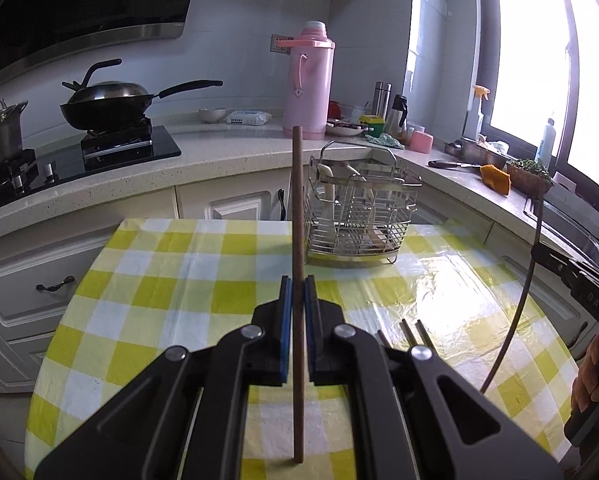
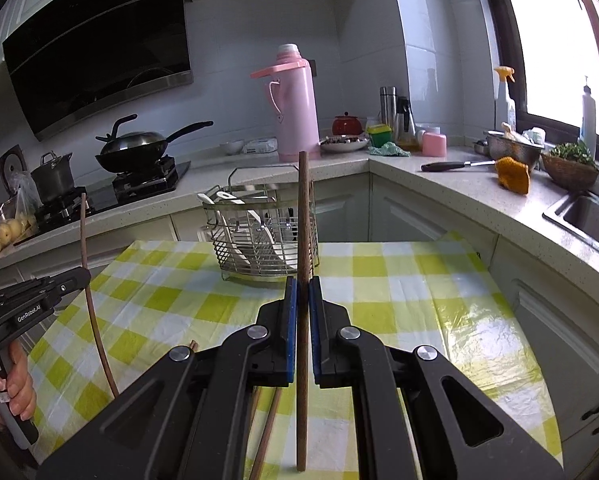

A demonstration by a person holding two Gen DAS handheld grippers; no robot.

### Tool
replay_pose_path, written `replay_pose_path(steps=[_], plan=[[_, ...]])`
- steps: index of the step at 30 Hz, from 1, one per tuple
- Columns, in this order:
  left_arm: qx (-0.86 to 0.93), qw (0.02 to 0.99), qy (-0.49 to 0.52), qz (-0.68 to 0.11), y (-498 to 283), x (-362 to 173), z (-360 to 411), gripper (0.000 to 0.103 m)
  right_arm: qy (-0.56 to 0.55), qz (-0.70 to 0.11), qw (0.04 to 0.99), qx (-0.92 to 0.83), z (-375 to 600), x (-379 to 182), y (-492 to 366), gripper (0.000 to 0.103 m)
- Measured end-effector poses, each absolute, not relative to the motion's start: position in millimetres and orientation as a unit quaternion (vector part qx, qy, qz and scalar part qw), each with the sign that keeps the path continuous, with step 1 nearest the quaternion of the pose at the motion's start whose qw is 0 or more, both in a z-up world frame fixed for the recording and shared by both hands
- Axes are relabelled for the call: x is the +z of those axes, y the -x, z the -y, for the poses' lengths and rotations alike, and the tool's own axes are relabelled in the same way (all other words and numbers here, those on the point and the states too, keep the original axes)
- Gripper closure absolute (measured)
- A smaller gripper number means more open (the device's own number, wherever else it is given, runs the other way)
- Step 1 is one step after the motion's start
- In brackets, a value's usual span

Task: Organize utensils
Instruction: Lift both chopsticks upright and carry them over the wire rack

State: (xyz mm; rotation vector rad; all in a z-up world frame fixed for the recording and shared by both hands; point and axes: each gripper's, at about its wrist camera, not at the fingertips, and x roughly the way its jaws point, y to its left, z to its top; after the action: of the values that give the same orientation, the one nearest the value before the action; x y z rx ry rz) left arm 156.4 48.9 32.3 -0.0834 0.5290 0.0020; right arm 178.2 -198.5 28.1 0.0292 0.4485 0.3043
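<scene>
Brown wooden chopstick (image 1: 298, 216) stands upright, pinched in the left gripper (image 1: 298, 294); the right gripper (image 2: 303, 296) clamps its own brown wooden chopstick (image 2: 303, 240), both raised over the yellow checked tablecloth (image 1: 147, 280), likely for dropping end-first into the steel wire utensil basket (image 1: 355, 208) ahead. Spare chopsticks (image 1: 409, 332) lie below.

Both wrist cameras ride close behind their own fingers above the checked tablecloth (image 1: 159, 280), looking slightly down toward the wire utensil basket (image 1: 357, 216) and pink thermos (image 2: 295, 108), each catching the other gripper at its edge.
</scene>
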Motion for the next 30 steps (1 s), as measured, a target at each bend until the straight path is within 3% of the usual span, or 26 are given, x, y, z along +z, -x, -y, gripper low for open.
replay_pose_path(steps=[11, 24, 30], plan=[[-0.005, 0.977, 0.025, -0.212, -177, 71, -36, 0.097, -0.018, -0.176, 0.973, 0.149, 203, 57, -192, 0.096], [-0.017, 0.995, 0.017, -0.098, -252, 183, -18, 0.097, -0.028, -0.086, 0.981, 0.170, 188, 156, -272, 0.096], [-0.017, 0.995, 0.030, -0.089, -299, 200, -17, 0.097, -0.037, -0.081, 0.979, 0.182, 177, 173, -315, 0.096]])
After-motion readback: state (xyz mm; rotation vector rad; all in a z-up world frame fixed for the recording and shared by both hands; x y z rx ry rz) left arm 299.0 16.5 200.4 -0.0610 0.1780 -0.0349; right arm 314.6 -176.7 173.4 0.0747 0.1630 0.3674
